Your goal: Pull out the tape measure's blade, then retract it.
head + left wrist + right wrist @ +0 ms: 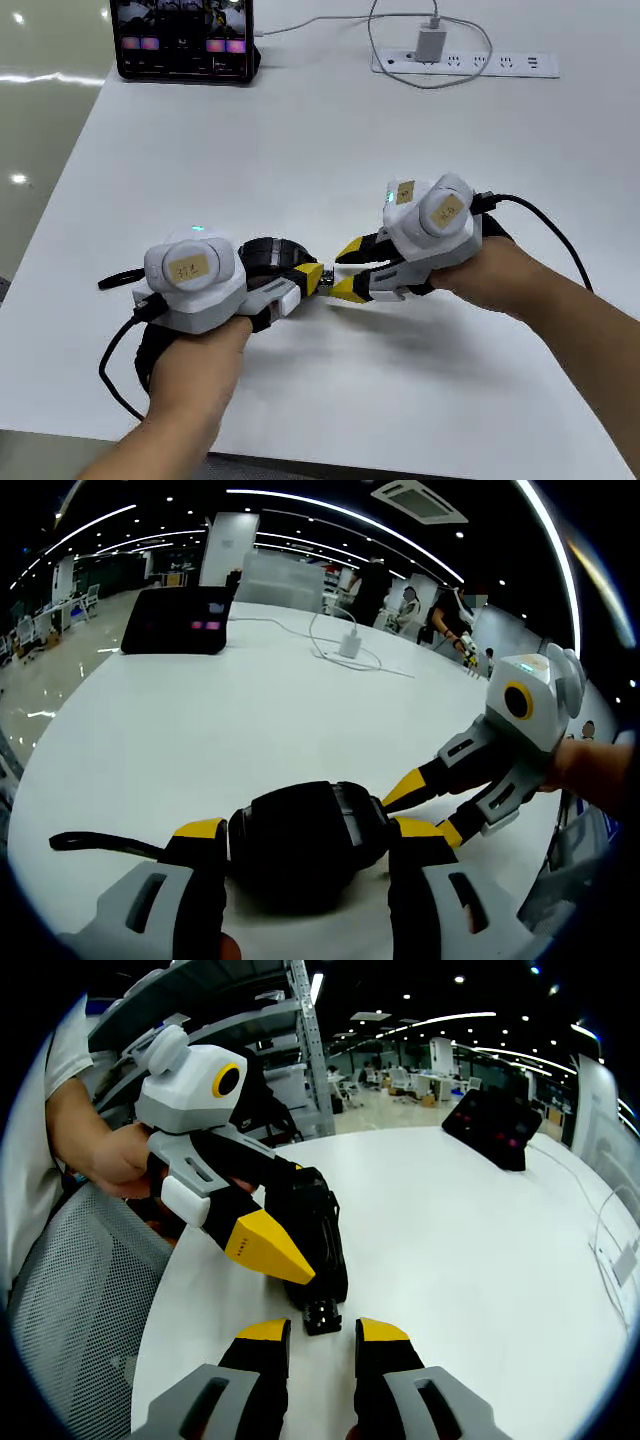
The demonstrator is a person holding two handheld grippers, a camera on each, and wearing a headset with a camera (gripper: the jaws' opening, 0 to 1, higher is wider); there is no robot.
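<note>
A black tape measure (268, 258) lies on the white table (300, 150) near its front edge. My left gripper (285, 267) is shut on its case, with the yellow-tipped jaws on either side of the tape measure (305, 845). The small blade hook (322, 1315) sticks out of the case towards the right. My right gripper (348, 270) is open, its two yellow tips spread just past the hook. In the right gripper view the hook sits right at the mouth of my right gripper (323, 1332), touching neither jaw. The blade looks fully wound in.
A black tablet (183, 40) stands at the table's far left. A white power strip (465, 63) with a charger and looped cable lies at the far right. Black cables trail from both grippers. A mesh chair (70, 1300) stands beside the table.
</note>
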